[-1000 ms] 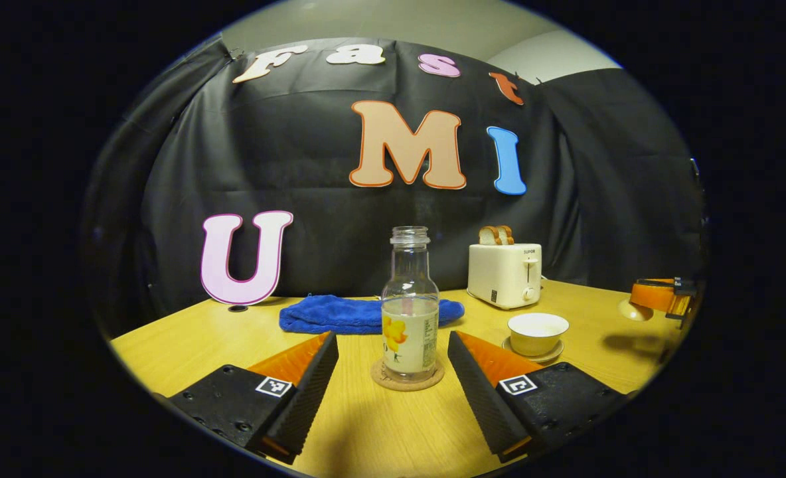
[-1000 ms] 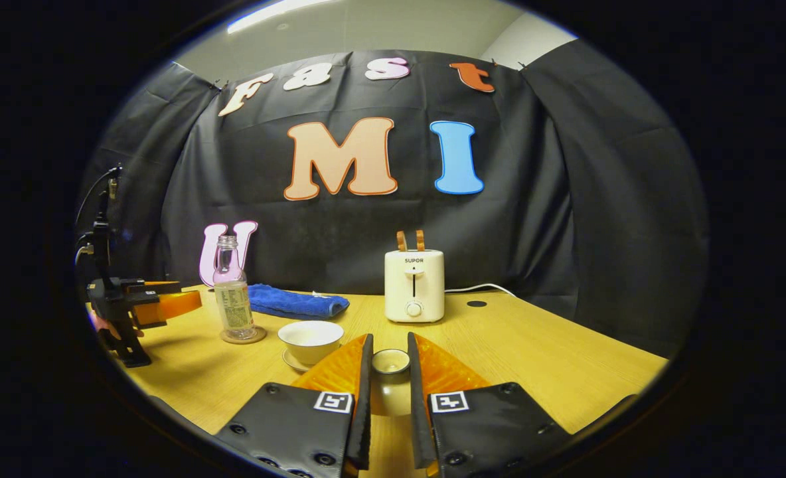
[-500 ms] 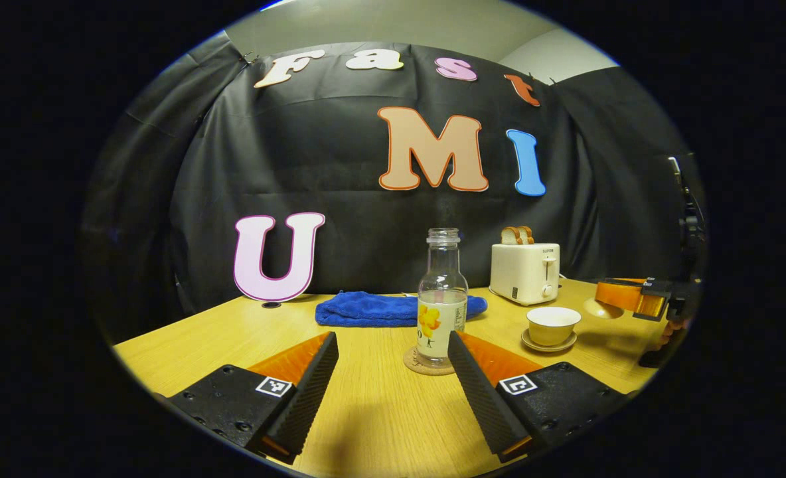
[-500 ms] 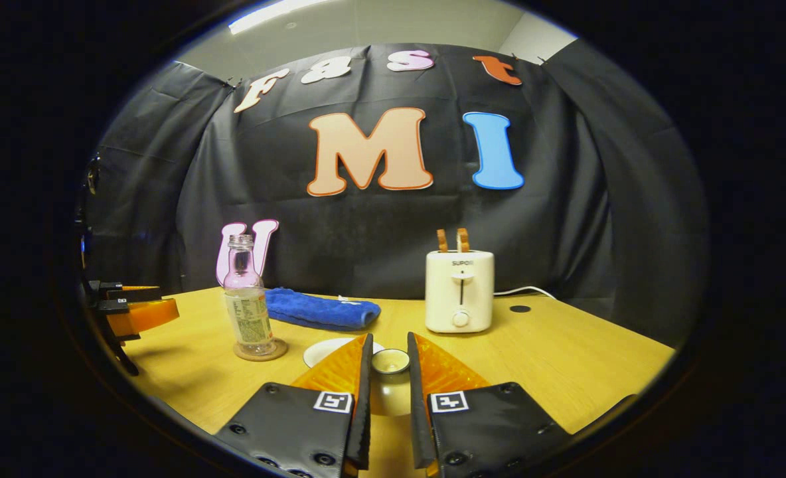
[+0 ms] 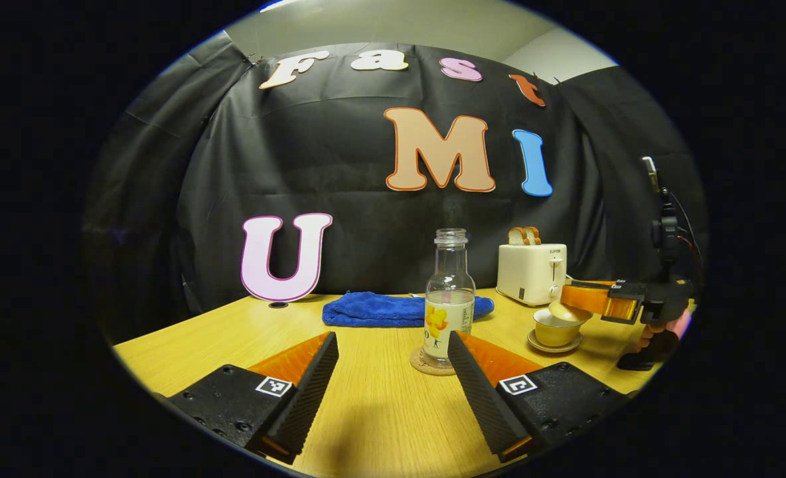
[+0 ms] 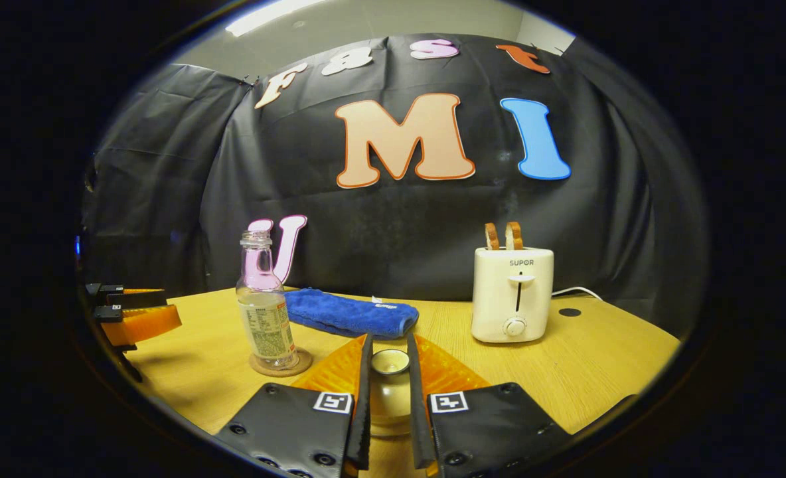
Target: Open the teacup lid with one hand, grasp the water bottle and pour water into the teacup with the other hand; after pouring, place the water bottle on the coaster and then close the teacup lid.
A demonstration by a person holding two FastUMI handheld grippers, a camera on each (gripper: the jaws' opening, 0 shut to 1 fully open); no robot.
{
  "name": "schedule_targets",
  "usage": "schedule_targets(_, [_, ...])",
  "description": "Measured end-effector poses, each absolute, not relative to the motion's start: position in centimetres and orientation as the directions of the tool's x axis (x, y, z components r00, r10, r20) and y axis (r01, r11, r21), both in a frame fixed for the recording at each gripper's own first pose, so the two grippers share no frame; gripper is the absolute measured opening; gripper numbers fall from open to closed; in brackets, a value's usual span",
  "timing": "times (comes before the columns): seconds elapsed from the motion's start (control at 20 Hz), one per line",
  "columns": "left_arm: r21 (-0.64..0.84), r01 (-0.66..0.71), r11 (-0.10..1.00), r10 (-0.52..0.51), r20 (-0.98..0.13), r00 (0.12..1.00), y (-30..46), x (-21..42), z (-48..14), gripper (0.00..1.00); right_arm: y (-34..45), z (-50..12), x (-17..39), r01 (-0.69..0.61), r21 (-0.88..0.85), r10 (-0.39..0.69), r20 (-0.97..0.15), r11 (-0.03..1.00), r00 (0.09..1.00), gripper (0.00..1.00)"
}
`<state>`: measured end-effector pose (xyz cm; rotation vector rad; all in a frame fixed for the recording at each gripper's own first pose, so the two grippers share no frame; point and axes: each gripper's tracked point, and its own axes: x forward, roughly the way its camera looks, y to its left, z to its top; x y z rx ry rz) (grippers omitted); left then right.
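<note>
Teacup lid [image 6: 390, 362] sits pinched by its knob in the right gripper [image 6: 388, 398], just above the teacup [image 5: 555, 330] toward the desk's [image 5: 366, 411] right edge. Best lowered level, centred on the rim, then released. Left gripper [image 5: 393, 385] gapes wide; water bottle [image 5: 449, 302] stands on its coaster [image 5: 431, 363]

The lid [image 6: 390, 362], clamped in the right gripper [image 6: 389, 372], is now carried from the open table at the right to just above the cup [image 5: 555, 330]. The left gripper [image 5: 393, 372], jaws wide, is drawn back from the bottle [image 5: 449, 299], which now appears smaller and further right.
</note>
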<state>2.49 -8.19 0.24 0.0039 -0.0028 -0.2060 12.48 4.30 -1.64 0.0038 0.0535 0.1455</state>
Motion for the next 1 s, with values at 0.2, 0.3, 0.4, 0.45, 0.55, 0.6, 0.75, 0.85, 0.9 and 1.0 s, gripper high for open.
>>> schedule_targets(0.2, [0.005,0.206,0.979,-0.206,0.002,0.979,-8.3,2.6,0.3,0.97,4.6,-2.6,13.2,-0.158,0.007,0.158,-0.12,0.987,0.98,0.27])
schedule_targets(0.3, [0.005,0.208,0.978,-0.208,0.002,0.978,-8.4,2.6,0.3,0.97,4.8,-2.9,13.4,-0.161,0.006,0.16,-0.14,0.987,0.977,0.27])
schedule_targets(0.4, [0.005,0.207,0.978,-0.207,0.001,0.978,-8.3,2.5,0.4,0.97,4.7,-3.0,13.5,-0.158,0.007,0.157,-0.146,0.987,0.977,0.29])
schedule_targets(0.45, [0.005,0.207,0.978,-0.207,0.001,0.978,-8.3,2.5,0.3,0.97,4.8,-3.0,13.6,-0.161,0.009,0.161,-0.147,0.987,0.976,0.32])
schedule_targets(0.55, [0.005,0.207,0.978,-0.207,0.001,0.978,-8.3,2.5,0.3,0.96,4.7,-3.0,13.5,-0.162,0.015,0.163,-0.148,0.987,0.975,0.36])
schedule_targets(0.6, [0.005,0.207,0.978,-0.207,0.001,0.978,-8.3,2.5,0.4,0.97,4.7,-3.1,13.5,-0.163,0.016,0.164,-0.149,0.986,0.975,0.36])
schedule_targets(0.75, [0.005,0.207,0.978,-0.207,0.001,0.978,-8.3,2.5,0.3,0.97,5.0,-2.8,13.2,-0.182,0.012,0.182,-0.139,0.983,0.973,0.58])
schedule_targets(0.85, [0.005,0.207,0.978,-0.207,0.001,0.978,-8.3,2.5,0.3,0.97,5.2,-2.5,13.0,-0.19,0.002,0.189,-0.117,0.982,0.975,0.72])
schedule_targets(0.9, [0.005,0.207,0.978,-0.207,0.001,0.978,-8.3,2.5,0.4,0.97,5.3,-2.3,12.8,-0.196,-0.002,0.195,-0.101,0.981,0.976,0.79])
schedule_targets(1.0, [0.005,0.207,0.978,-0.207,0.001,0.978,-8.3,2.5,0.4,0.97,4.9,-1.5,12.4,-0.19,0.008,0.19,-0.06,0.982,0.98,0.92])
